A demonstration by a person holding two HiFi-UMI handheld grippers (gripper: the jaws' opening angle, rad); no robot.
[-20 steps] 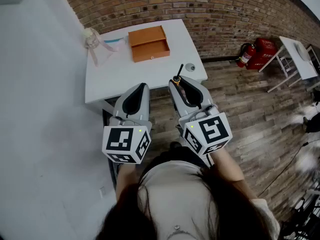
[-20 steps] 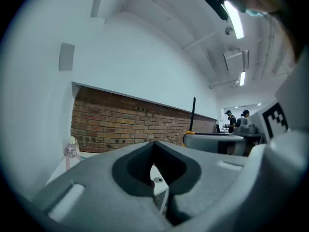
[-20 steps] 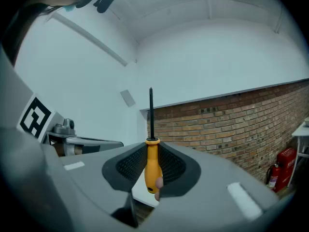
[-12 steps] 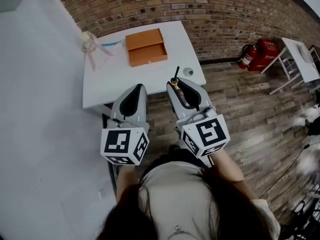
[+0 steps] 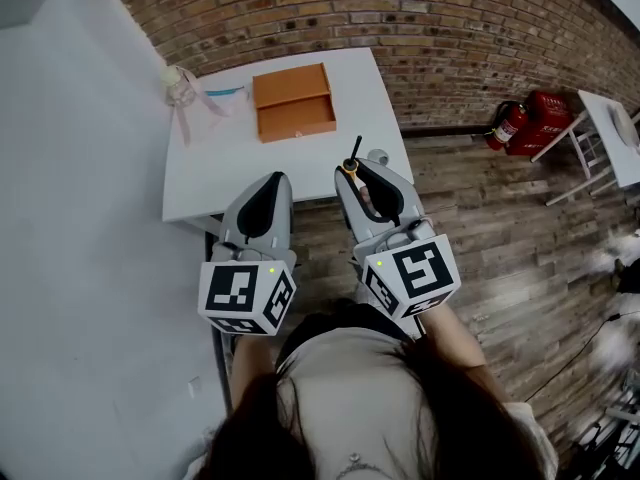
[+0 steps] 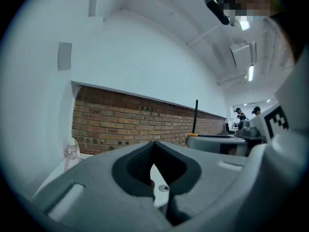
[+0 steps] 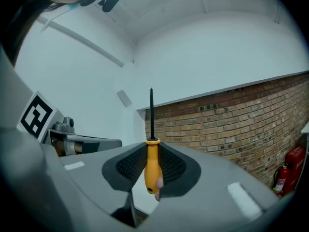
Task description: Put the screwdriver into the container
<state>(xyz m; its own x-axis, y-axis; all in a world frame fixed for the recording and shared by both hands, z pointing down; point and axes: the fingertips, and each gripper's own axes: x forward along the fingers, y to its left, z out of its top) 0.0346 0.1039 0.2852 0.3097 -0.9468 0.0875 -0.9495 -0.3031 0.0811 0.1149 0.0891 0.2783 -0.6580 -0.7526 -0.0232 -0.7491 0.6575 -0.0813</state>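
Note:
My right gripper (image 5: 352,166) is shut on the yellow handle of a screwdriver (image 7: 151,164), whose black shaft sticks straight out past the jaw tips. In the head view the screwdriver (image 5: 353,155) points toward the white table (image 5: 230,158). An orange open container (image 5: 294,101) lies on that table, beyond and to the left of the shaft tip. My left gripper (image 5: 277,177) hangs beside the right one at the table's near edge, jaws closed together with nothing between them. Both grippers are held off the table, in front of the person's body.
A clear bottle with a pink strap (image 5: 180,86) stands at the table's far left corner. A small round grey object (image 5: 377,156) lies near the table's right front corner. A brick wall (image 5: 420,18) runs behind; a red fire extinguisher (image 5: 510,124) sits on the wooden floor to the right.
Both grippers have stayed side by side while the head view shifted slightly; the table and container sit a little farther right in the frame. The right gripper's hold on the screwdriver is unchanged.

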